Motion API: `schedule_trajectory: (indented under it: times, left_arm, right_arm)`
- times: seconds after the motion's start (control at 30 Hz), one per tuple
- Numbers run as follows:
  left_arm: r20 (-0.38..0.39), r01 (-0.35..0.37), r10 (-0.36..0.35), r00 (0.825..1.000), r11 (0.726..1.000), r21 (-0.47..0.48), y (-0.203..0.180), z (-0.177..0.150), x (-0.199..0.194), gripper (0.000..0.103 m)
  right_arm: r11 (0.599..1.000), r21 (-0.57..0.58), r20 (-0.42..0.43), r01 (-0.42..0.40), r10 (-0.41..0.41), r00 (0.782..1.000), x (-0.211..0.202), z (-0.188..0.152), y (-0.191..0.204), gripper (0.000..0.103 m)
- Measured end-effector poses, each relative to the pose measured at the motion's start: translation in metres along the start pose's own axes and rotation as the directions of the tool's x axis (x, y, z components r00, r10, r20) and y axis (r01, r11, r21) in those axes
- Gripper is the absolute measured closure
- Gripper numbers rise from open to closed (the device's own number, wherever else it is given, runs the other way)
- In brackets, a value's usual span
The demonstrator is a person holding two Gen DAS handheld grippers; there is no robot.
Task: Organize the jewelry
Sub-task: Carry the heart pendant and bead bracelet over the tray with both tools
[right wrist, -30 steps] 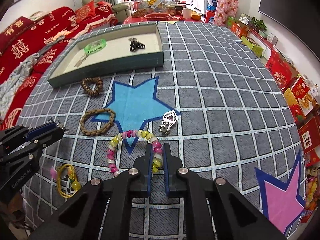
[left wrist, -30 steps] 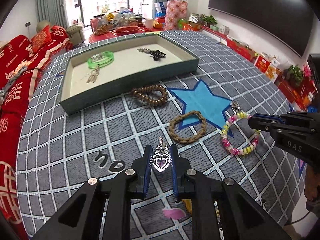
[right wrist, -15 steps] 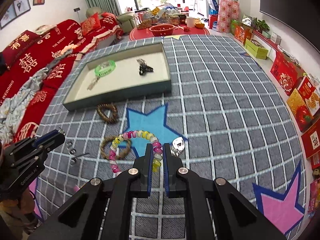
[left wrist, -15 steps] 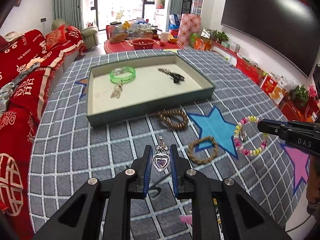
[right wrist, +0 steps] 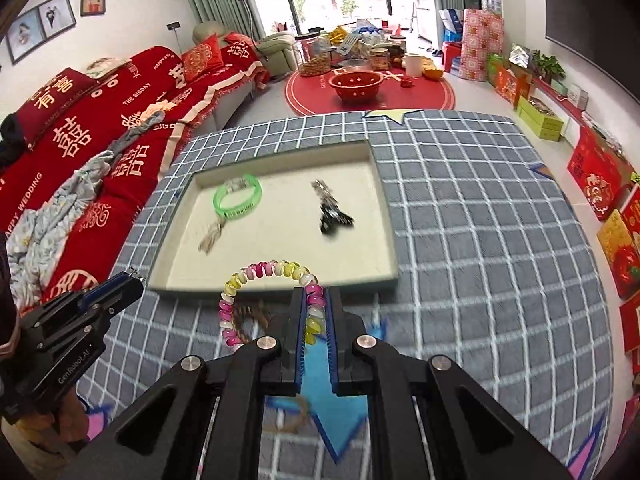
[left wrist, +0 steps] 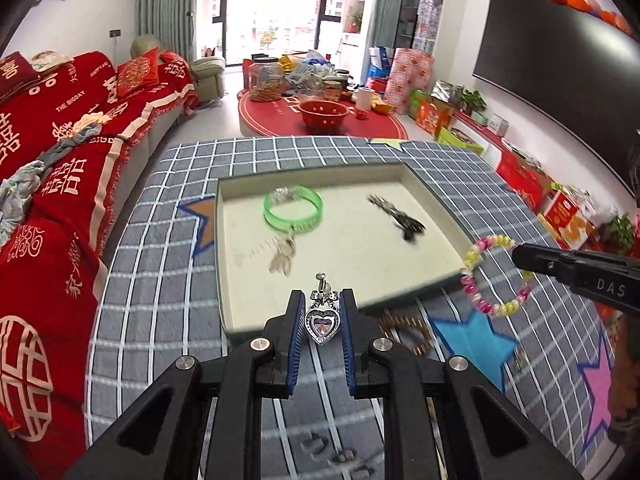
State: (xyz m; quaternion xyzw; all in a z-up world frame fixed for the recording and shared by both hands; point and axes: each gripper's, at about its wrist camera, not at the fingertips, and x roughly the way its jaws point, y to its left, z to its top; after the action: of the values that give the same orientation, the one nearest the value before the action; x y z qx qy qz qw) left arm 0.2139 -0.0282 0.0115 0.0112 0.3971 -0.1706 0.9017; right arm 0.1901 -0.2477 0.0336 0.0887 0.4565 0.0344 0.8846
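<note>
**Both grippers hold jewelry at the near edge of the tray**

Nearest in the left wrist view, the left gripper point(left wrist: 321, 318) has its blue pads clamped on a heart pendant point(left wrist: 322, 325), silver-rimmed with a pale violet stone, its clasp sticking up past the fingertips. The pendant hangs above the grid-patterned cloth point(left wrist: 160, 312), just short of the near wall of the tray point(left wrist: 224, 312).

In the right wrist view, the right gripper point(right wrist: 316, 312) is pinched on a bead bracelet point(right wrist: 264, 272) of pink, yellow and clear beads. The loop arches up and to the left of the fingers, over the tray's near wall. From the left wrist view the same bracelet dangles off the right gripper's tip at the tray's near right corner.

Below the grippers, on the cloth, lie a brown bead bracelet point(left wrist: 406, 330), blurred, just near of the tray, a blue star point(left wrist: 476, 344) to its right, and a braided ring point(right wrist: 288, 416) nearer, blurred too.

Inside the tray, a pale tassel piece point(left wrist: 282, 258) lies near left; just beyond it, touching, sits a green bangle point(left wrist: 293, 212). A dark hair clip point(left wrist: 398, 218) lies to the right, well apart from the bangle.

Far beyond the table, a red sofa point(left wrist: 60, 152) runs along the left and a red round rug point(left wrist: 320, 118) carries a red bowl and jars.
</note>
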Motion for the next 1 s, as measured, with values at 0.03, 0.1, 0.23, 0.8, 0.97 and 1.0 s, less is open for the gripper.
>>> schedule_trajectory:
  times: [0.03,0.1,0.23,0.8,0.97,1.0]
  left_arm:
    - [-0.003,-0.001,0.001,1.0,1.0,-0.009,0.003,0.005,0.005,0.073]
    - [-0.012,-0.005,0.004,1.0,1.0,-0.015,0.007,0.013,0.016,0.073]
    - [-0.03,-0.033,0.033,0.999,0.999,-0.002,0.012,0.025,0.038,0.073]
    - [-0.135,-0.103,0.103,0.985,0.995,0.008,0.015,0.045,0.122,0.073]
    - [-0.164,-0.12,0.122,0.979,0.993,0.019,0.013,0.043,0.132,0.073]
    - [-0.165,-0.127,0.128,0.978,0.992,0.021,0.013,0.042,0.133,0.073]
  right_arm:
    - [1.0,0.004,-0.008,-0.006,0.006,1.0,0.007,0.007,0.001,0.093]
    - [1.0,0.011,-0.03,-0.018,0.019,0.999,0.026,0.02,0.004,0.093]
    - [1.0,0.015,-0.067,-0.017,0.018,0.998,0.06,0.038,0.009,0.093]
    - [0.999,-0.013,-0.112,0.039,-0.04,0.993,0.144,0.07,0.017,0.093]
    - [0.999,-0.006,-0.137,0.048,-0.048,0.989,0.157,0.067,0.012,0.093]
    - [0.999,-0.006,-0.141,0.05,-0.05,0.989,0.159,0.066,0.011,0.093]
